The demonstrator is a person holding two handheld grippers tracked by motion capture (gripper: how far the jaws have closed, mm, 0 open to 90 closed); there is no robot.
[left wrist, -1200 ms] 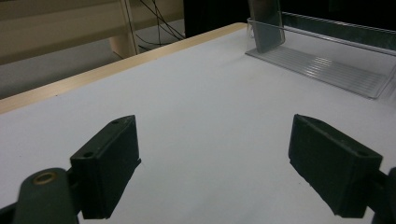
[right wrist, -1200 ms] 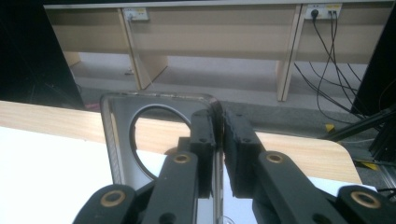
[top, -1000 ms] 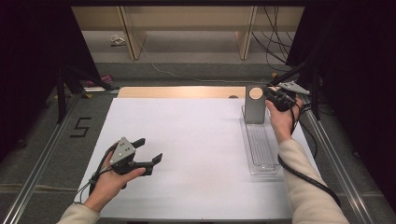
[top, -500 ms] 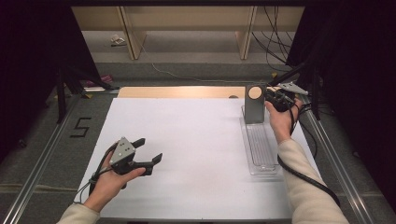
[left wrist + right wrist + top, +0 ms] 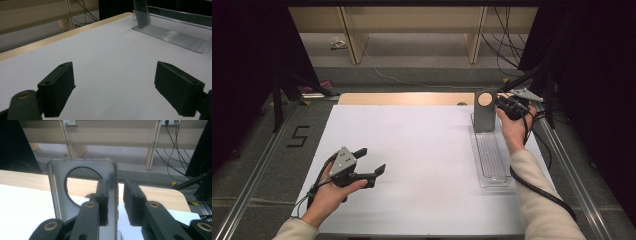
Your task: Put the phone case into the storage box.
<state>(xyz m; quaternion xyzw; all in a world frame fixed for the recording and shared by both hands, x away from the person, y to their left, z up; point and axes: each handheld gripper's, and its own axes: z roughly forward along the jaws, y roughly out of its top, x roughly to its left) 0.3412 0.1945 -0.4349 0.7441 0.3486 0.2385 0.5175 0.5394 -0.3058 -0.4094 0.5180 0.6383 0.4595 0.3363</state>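
A grey translucent phone case (image 5: 485, 118) with a round hole stands upright at the far end of a clear plastic holder (image 5: 490, 160) on the right. My right gripper (image 5: 500, 103) is at the case's right edge. In the right gripper view its jaws have just been opening and straddle the side wall of the case (image 5: 57, 195). One jaw shows through the wall, and the other stands off it with a small gap, so the right gripper (image 5: 116, 192) is open. My left gripper (image 5: 372, 160) hovers open over the white sheet at front left, with nothing between its jaws (image 5: 122, 87).
The white sheet (image 5: 422, 150) covers a wooden table whose far edge (image 5: 402, 98) shows. Metal rails run along both sides, with a "5" mark (image 5: 298, 136) on the left. Shelving legs and cables lie beyond the table. The left gripper view shows the holder (image 5: 172, 37) ahead.
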